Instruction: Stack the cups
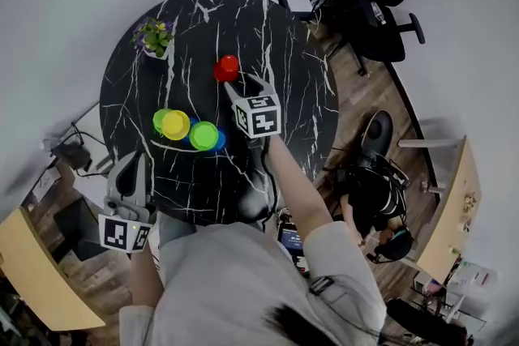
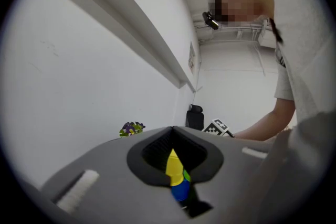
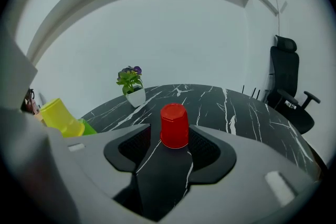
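**Q:** What state is each tool in?

**A:** The right gripper (image 3: 172, 152) has its jaws spread wide, with nothing pinched. The left gripper (image 1: 132, 162) has its jaws pressed together and empty. It is held level at the near rim of the black marble table (image 1: 300, 85).

**Q:** Where is the red cup relative to the right gripper?

**A:** The red cup (image 3: 174, 126) stands mouth-down on the table, directly ahead of the tips and in line with the gap. Neither pad touches it.

**Q:** And the other cups?

**A:** The yellow cup (image 1: 174, 124), green cup (image 1: 203, 135) and blue cup (image 1: 220, 140) form one close cluster. It lies to the left of the right gripper, level with its marker cube. It is also ahead of the left gripper's closed tips, well apart from them. The yellow cup is tilted.

**Q:** Anything beyond the red cup?

**A:** A potted plant (image 3: 131, 86) stands further ahead and to the left, near the far rim.
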